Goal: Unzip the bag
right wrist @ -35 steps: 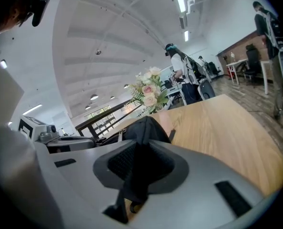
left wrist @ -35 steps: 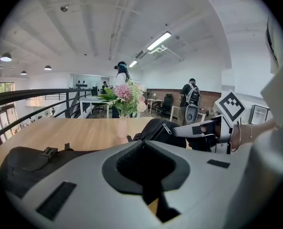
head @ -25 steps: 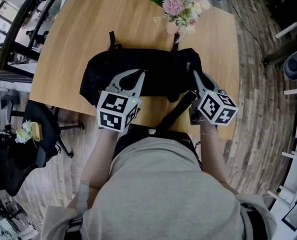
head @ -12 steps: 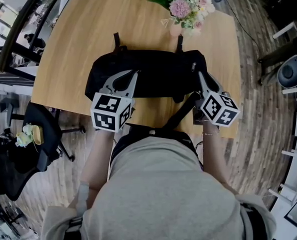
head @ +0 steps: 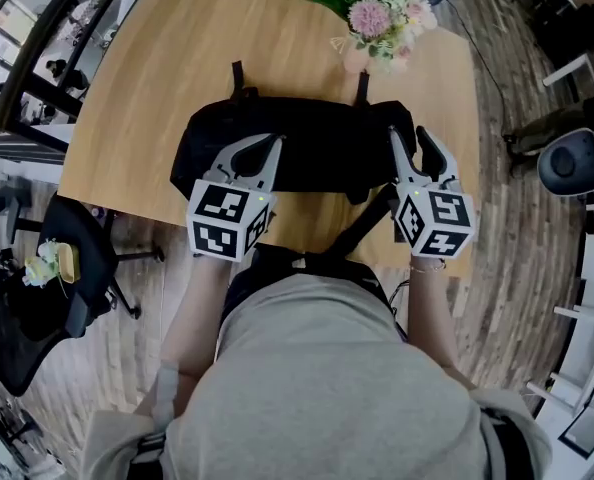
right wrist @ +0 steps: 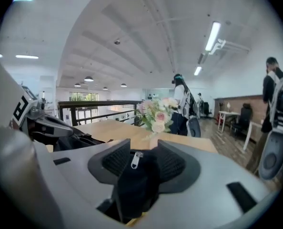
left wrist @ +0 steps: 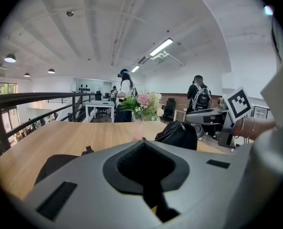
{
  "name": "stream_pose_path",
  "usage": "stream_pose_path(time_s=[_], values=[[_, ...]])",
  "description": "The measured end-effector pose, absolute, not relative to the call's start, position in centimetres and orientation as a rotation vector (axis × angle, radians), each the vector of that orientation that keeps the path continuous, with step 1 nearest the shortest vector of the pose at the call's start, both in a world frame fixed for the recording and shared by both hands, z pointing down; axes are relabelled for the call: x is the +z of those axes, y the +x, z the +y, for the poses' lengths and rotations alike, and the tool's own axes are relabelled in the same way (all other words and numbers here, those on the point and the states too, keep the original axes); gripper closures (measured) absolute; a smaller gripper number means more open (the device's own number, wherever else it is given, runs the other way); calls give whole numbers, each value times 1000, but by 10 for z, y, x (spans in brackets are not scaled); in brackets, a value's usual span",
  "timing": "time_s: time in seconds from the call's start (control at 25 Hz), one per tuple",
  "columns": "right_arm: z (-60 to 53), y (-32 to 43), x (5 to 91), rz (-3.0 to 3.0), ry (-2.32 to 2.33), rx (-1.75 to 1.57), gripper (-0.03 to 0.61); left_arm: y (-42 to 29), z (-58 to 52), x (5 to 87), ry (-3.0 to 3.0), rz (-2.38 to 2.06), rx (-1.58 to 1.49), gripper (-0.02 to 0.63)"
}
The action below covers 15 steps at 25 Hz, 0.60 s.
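Observation:
A black bag (head: 312,153) lies across the wooden table (head: 157,68), seen too in the left gripper view (left wrist: 179,135). My left gripper (head: 273,142) rests over the bag's near edge, its jaws shut tip to tip (left wrist: 141,140); whether fabric is pinched is hidden. My right gripper (head: 410,140) is at the bag's right end, and its jaws have just been opening. They stand spread (right wrist: 144,142), with the bag's end (right wrist: 134,185) and its silver zipper pull (right wrist: 136,160) loose between the pads.
A vase of pink flowers (head: 377,28) stands just beyond the bag's right end. The bag's strap (head: 357,230) hangs over the table's near edge toward the person. An office chair (head: 77,268) sits at the left, and a black bin (head: 569,163) on the floor at the right.
The right gripper has rolled upright and risen a little, and its jaws have spread apart around the bag's end. The left gripper stays shut in nearly the same place.

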State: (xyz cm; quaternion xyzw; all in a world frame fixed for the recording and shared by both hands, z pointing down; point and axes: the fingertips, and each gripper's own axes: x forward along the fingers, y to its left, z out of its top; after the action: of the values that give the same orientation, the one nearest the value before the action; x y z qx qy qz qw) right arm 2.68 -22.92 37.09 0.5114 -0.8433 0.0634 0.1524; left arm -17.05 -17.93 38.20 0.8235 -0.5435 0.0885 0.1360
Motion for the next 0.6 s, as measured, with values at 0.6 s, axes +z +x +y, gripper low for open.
stream_pose_path(time_s=[0.6], values=[[-186, -122, 378, -2525, 645, -136, 371, -175, -170, 380, 2382, -1580, 208, 592]])
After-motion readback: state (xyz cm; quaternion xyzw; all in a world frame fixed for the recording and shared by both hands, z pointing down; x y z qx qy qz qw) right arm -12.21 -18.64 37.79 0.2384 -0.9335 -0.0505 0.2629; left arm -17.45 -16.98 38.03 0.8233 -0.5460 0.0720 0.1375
